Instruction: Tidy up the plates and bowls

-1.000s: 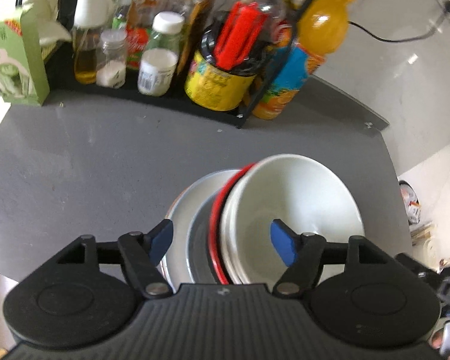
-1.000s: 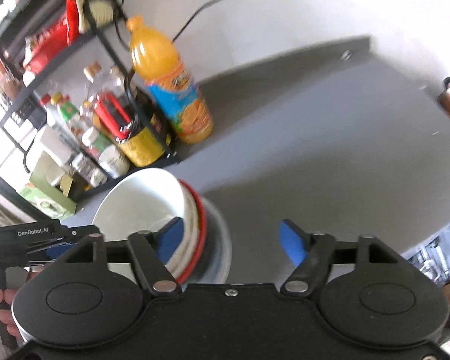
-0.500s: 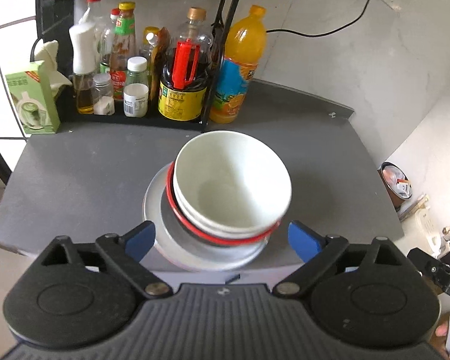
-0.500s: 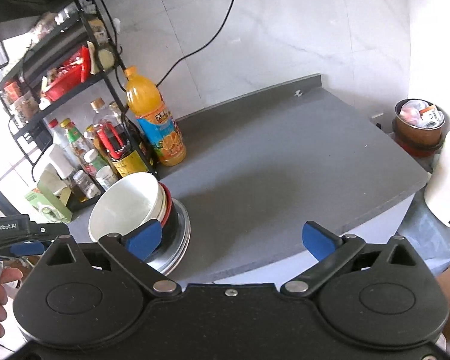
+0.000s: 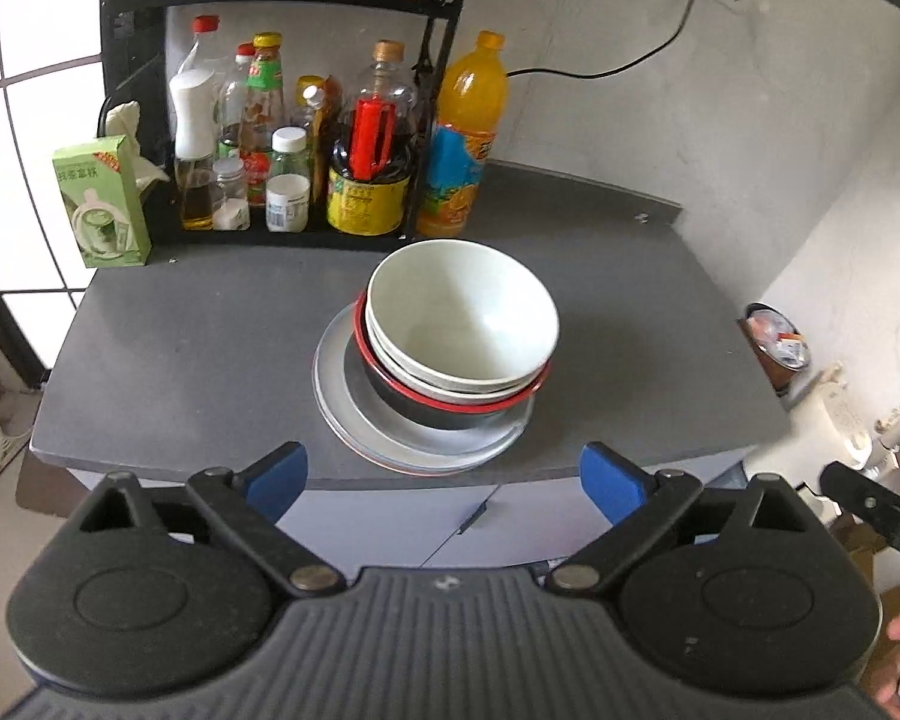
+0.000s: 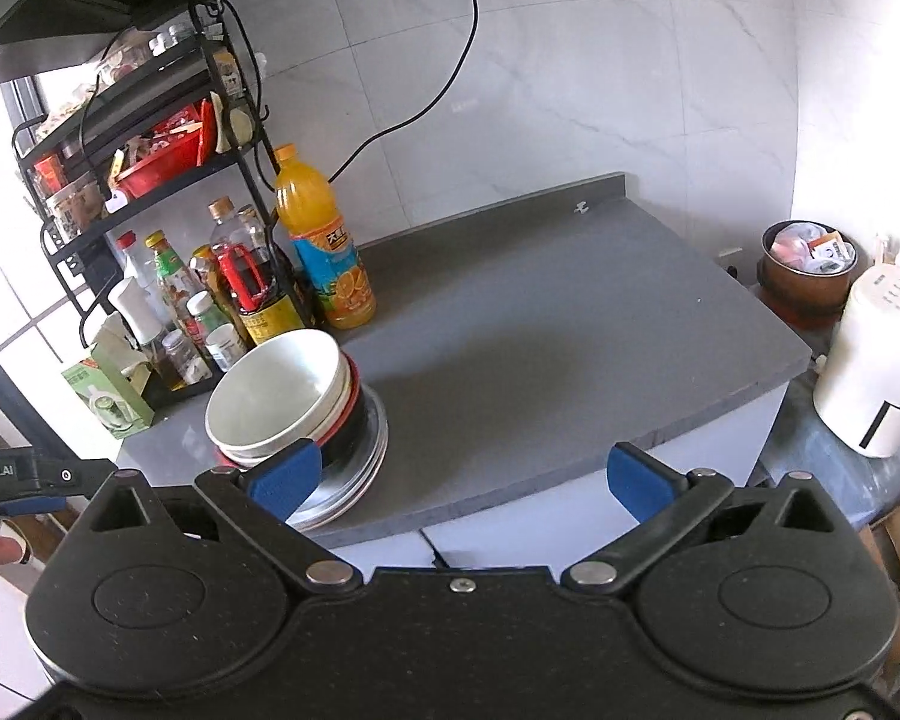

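white bowl stack (image 5: 462,330) well ahead of left gripper (image 5: 444,480) & right gripper (image 6: 462,480), both spread, empty.

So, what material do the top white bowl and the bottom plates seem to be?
The top white bowl looks like glazed ceramic or melamine: smooth, opaque, softly glossy. The bottom plates look like metal, probably stainless steel: thin grey rims with a dull sheen.

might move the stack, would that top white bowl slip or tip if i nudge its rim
Probably it would shift: the glossy white ceramic-looking top bowl sits off-centre, tilted in the white bowl beneath. Its smooth glaze looks slippery for the tongs. The red-rimmed black bowl and round metal plates underneath look a steadier base.
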The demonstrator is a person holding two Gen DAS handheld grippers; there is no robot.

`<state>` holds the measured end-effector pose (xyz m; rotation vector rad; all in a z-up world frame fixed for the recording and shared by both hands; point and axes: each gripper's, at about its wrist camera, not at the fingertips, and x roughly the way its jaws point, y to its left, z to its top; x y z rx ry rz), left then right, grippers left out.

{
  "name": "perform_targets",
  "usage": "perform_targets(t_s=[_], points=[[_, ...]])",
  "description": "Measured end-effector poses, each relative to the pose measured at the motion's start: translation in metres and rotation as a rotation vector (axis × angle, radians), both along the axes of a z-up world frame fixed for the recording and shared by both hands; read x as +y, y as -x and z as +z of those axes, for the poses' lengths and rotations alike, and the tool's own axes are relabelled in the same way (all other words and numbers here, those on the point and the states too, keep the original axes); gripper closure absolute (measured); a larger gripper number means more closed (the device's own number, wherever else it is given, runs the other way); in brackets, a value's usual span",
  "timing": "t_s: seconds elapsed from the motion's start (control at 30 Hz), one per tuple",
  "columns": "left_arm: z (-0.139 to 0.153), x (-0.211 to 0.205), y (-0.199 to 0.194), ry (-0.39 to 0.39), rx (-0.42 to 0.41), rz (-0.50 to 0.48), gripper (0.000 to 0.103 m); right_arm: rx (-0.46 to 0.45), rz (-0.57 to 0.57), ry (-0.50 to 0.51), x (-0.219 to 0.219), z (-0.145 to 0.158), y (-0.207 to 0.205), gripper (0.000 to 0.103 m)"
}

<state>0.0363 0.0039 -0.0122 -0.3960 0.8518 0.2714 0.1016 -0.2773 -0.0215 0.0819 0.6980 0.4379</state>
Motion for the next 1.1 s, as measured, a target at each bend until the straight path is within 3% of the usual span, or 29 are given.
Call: perform_targets(t_s=[0.53,0.83,1.1], points=[[0.009,0.034,0.065,-0.072,-0.015,-0.114,0.006,-0.012,-0.06,0.04,0.054,0.011,0.082,0.001],[0.008,0.033,0.088,-0.127,-0.008,-0.149,0.006,-0.01,-0.084,0.073,0.07,0.011,0.106,0.001],[0.012,0.027,0.097,-0.12,-0.005,-0.152,0.006,-0.003,-0.096,0.087,0.07,0.015,0.11,0.001]])
